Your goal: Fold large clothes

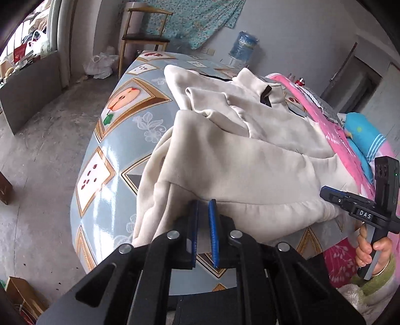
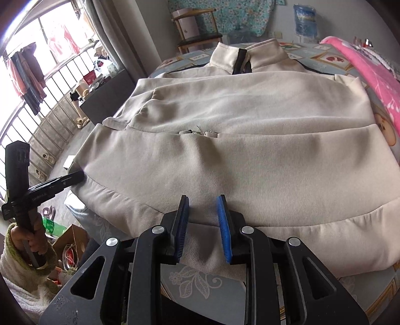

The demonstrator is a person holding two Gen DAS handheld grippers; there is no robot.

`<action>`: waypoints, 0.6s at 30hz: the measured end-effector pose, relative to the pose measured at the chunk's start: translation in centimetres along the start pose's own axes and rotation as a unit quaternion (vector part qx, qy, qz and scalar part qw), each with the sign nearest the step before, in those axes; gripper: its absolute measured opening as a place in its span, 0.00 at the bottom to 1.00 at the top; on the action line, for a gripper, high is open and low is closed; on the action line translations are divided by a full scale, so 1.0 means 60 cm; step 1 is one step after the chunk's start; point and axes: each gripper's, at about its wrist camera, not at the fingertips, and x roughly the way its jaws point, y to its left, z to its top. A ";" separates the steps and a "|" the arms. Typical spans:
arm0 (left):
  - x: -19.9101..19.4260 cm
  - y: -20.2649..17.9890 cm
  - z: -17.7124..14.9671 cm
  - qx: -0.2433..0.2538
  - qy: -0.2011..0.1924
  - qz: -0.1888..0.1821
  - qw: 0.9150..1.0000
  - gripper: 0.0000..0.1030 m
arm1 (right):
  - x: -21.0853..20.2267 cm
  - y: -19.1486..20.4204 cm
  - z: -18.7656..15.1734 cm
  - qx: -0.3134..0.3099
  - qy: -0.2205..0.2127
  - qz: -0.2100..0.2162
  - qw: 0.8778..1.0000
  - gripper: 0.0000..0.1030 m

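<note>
L gripper (image 1: 203,210): its 2 blue-padded jaws stand nearly together, a thin gap between them, tips at the near hem of the cream jacket (image 1: 232,155); can't tell if any cloth is pinched, looks like none. R gripper (image 2: 203,207): jaws part-open, wider than L, poised over the jacket's bottom hem w/ fabric lying under and between the tips, pads not pressing it. No earlier shot to compare.

Jacket lies spread on the round table (image 1: 117,130) w/ a blue fruit-print cover; its lower part is folded up over the body, sleeve bunched at the left edge, part of it draping off the table rim. Collar w/ dark zipper (image 2: 241,62) at the far side. Pink blanket (image 2: 370,70) beside it on the right. Beyond: wooden chair (image 2: 197,27), water jug (image 2: 305,20), floral cloth on the wall (image 1: 200,22), window bars w/ hanging clothes (image 2: 27,72).
</note>
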 end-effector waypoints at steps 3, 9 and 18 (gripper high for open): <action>-0.027 -0.008 0.040 0.009 -0.015 -0.006 1.000 0.14 | -0.027 0.002 0.023 -0.013 0.002 0.009 1.000 0.60; -0.025 -0.047 0.218 0.035 -0.042 -0.011 0.998 0.53 | -0.077 -0.015 0.166 -0.051 -0.008 0.022 0.998 0.75; 0.217 -0.109 0.513 -0.030 0.037 -0.066 0.997 0.74 | 0.046 -0.163 0.487 0.052 0.023 -0.011 0.998 0.78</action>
